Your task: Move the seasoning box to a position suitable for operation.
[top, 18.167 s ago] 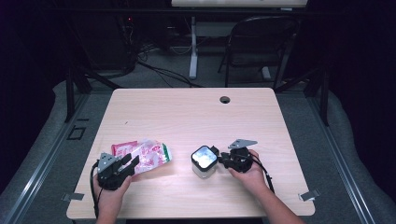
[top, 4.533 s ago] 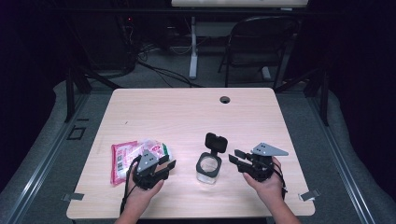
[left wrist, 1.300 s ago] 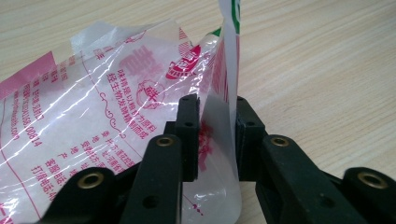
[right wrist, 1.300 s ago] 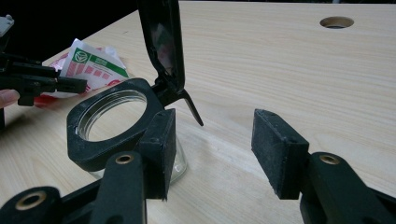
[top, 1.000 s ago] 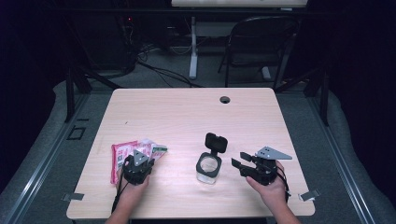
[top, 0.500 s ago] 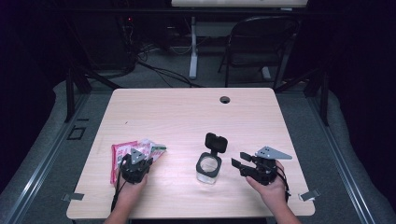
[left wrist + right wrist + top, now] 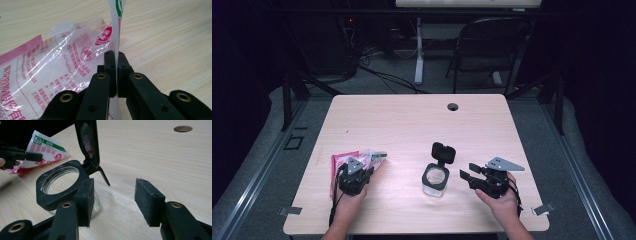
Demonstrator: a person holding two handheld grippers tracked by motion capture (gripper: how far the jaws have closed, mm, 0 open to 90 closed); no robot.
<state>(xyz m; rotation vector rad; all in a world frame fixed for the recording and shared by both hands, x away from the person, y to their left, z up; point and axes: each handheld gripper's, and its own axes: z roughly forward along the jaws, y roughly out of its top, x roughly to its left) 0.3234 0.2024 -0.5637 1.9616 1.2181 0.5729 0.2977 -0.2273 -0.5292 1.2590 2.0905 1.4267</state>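
Starting at the left: the left gripper (image 7: 360, 171) is clamping down on the edge of the pink-and-clear plastic packet (image 7: 343, 161), which is lying flat near the left edge of the wooden table (image 7: 412, 125). In the left gripper view the two black jaws are pressing together with a thin fin of the film standing up between them, while the rest of the packet (image 7: 50, 75) is spreading out to the left of the jaws (so it's pinching a corner or edge, not the body of the bag).

Moving right, the glass jar (image 7: 435, 179) is sitting upright near the middle of the table's near half, its hinged black lid (image 7: 443, 151) flipped up and leaning away toward the far side. The mouth is wide open and facing up.

Further right, the right gripper (image 7: 468, 172) is resting just beside the jar with its jaws spread apart, gripping nothing. In the right gripper view, the jar's black collar (image 7: 60, 183) is sitting just left of the left jaw.

What matters for the next bit, I reckon: the jar is lying to the right of the packet, well apart from it, with bare table between them. The packet's long side is running roughly front to back. The left gripper is carrying the bag; the right is much nearer the jar, so it's placed to steady it.
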